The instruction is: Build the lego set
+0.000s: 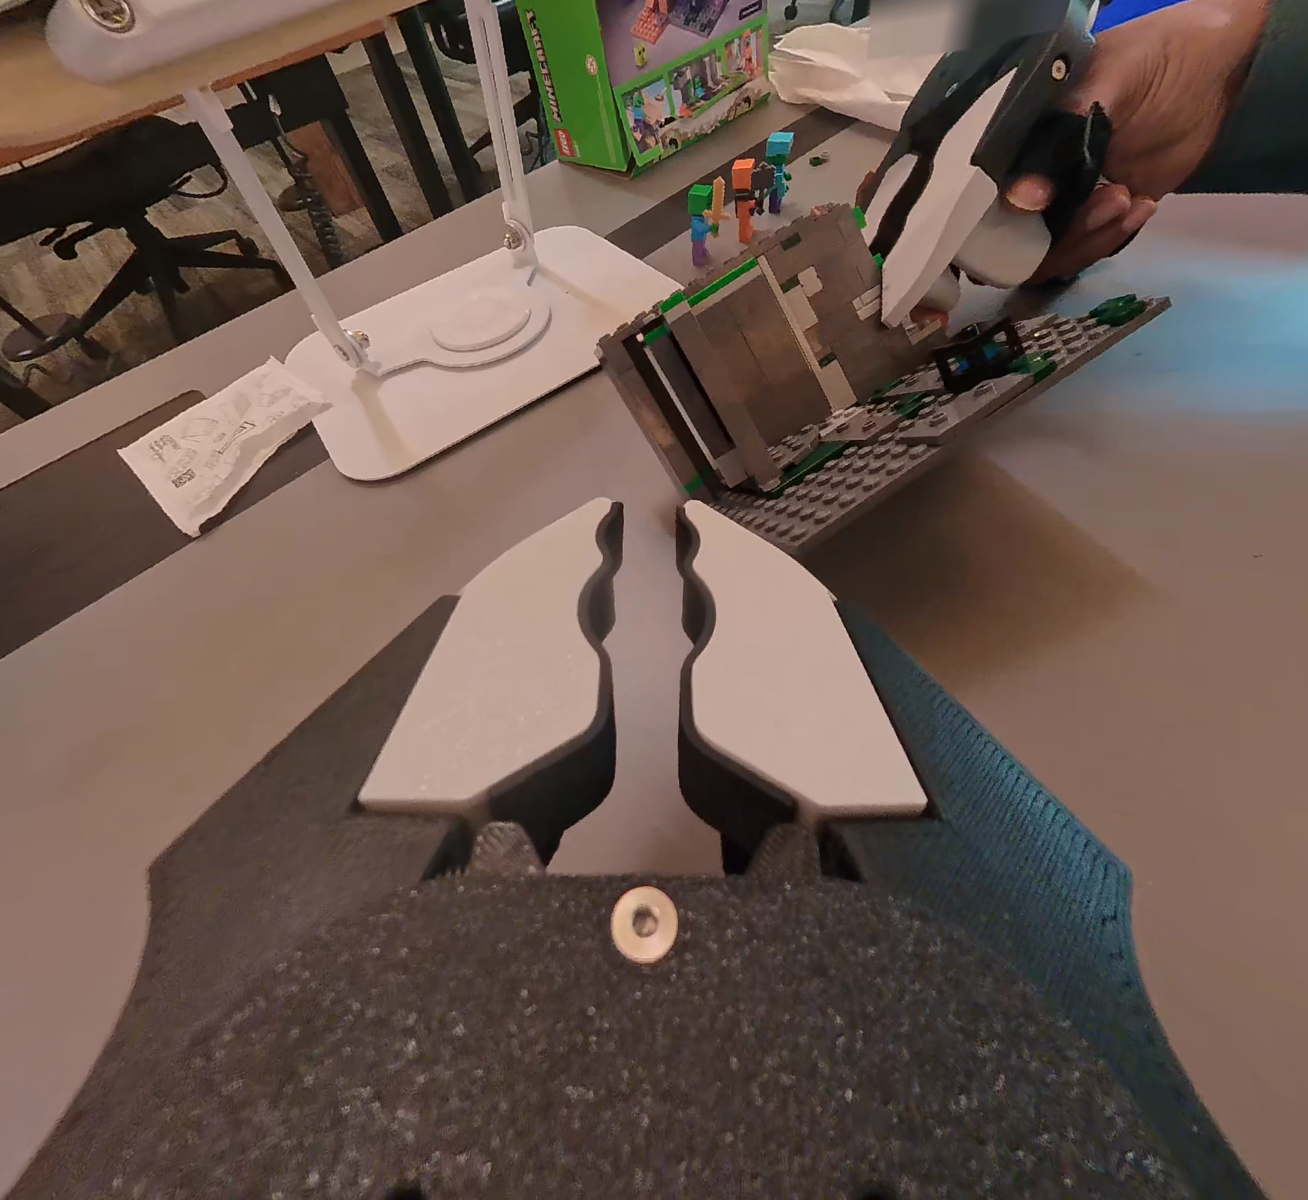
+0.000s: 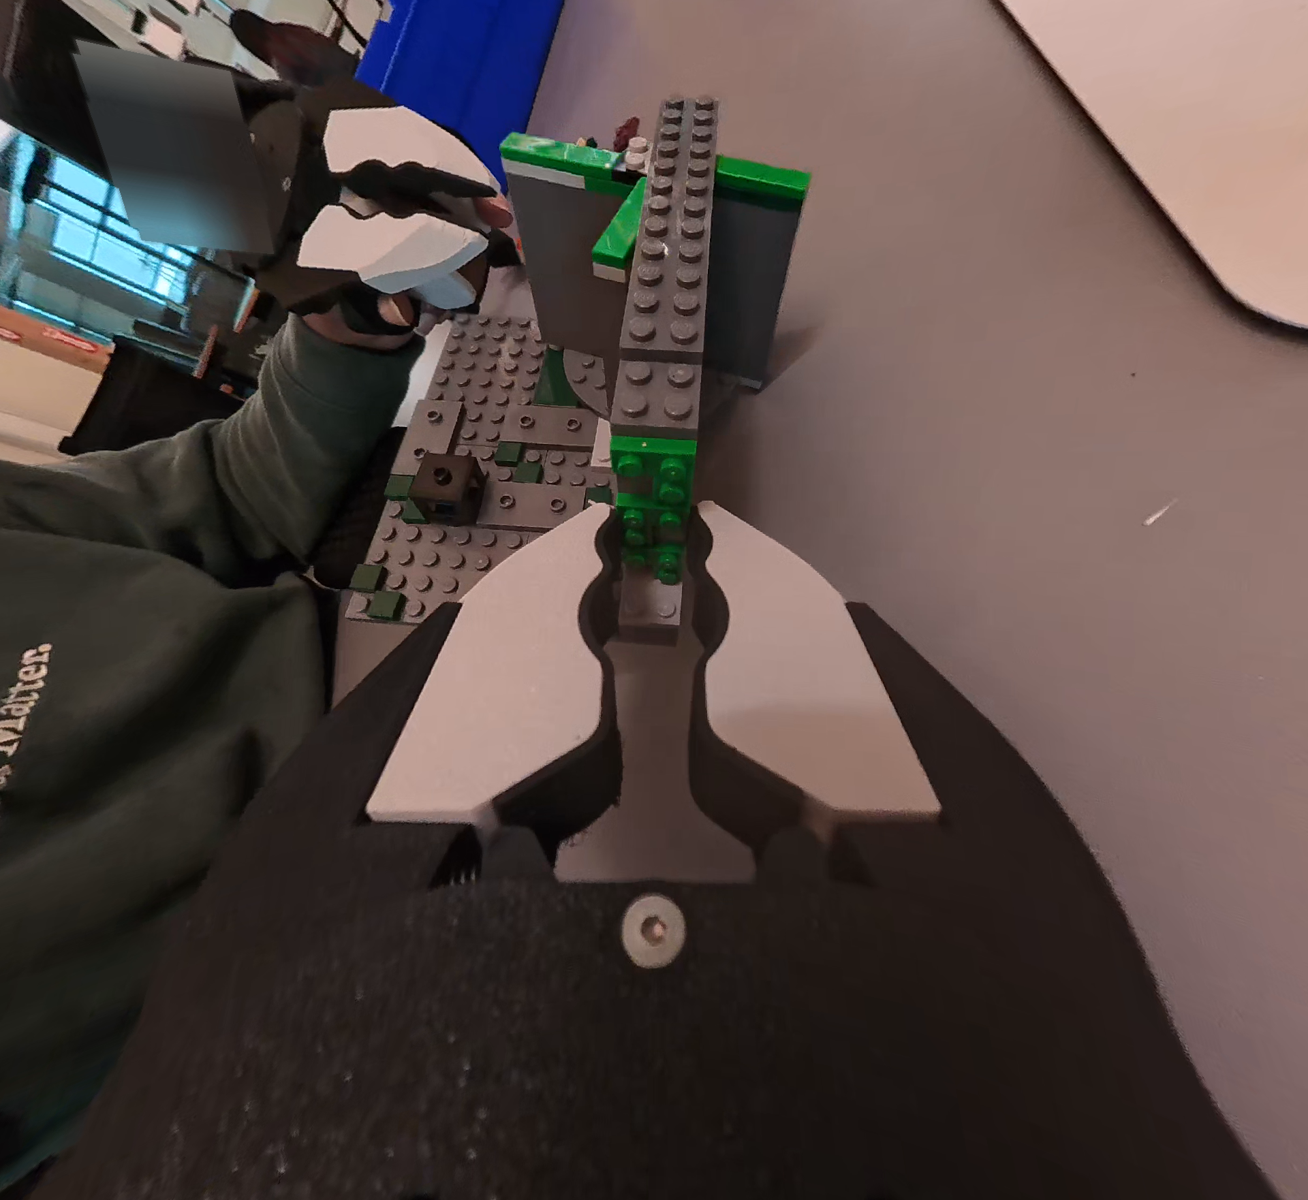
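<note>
A grey and green lego wall (image 1: 778, 331) stands tilted on a dark grey studded baseplate (image 1: 849, 494). My right gripper (image 2: 655, 514) is shut on the green studded bricks (image 2: 655, 487) at the near end of the wall's top edge (image 2: 672, 232). In the left wrist view it (image 1: 902, 313) grips the wall's far end, held by a hand. My left gripper (image 1: 650, 515) is narrowly open and empty, low over the table just short of the baseplate's near corner. It also shows in the right wrist view (image 2: 495, 207), beside the wall's far end. A small black cube piece (image 2: 446, 483) sits on the baseplate (image 2: 453, 557).
Several minifigures (image 1: 743, 204) stand behind the build, with the green lego box (image 1: 665, 34) farther back. A white stand base (image 1: 481, 352) sits left of the build, and a printed white bag (image 1: 219, 444) lies on the table. A blue bin (image 2: 467, 5) is beyond the table. Left tips to right tips: about 15 cm.
</note>
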### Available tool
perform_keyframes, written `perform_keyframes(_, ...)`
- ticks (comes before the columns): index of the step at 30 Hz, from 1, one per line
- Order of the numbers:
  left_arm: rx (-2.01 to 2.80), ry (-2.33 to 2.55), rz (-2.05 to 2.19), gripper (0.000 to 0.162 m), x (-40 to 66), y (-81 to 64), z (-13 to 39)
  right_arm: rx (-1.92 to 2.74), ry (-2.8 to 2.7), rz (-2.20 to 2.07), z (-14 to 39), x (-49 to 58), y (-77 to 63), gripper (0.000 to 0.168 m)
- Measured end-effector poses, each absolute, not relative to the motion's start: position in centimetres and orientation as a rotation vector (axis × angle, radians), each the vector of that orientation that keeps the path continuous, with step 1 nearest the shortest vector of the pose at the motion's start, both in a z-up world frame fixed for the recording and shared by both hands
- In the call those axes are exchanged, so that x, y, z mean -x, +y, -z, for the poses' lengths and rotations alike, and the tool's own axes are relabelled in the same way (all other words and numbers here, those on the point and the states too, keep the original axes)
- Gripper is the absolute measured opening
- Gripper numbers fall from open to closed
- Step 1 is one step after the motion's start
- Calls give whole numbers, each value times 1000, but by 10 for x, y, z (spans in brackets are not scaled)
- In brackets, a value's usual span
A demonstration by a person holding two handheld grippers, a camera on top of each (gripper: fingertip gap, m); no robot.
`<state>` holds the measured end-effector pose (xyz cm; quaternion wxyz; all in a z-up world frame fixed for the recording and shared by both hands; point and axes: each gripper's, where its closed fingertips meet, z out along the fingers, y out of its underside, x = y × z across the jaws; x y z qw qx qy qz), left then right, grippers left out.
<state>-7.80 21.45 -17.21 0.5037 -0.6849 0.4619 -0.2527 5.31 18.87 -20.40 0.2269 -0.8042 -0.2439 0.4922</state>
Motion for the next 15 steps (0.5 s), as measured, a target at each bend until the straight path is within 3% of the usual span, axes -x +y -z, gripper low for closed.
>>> perform_keyframes(15,1651,1177,604,14,69,207,180,2011,-1117,-996,212,-40,175,17)
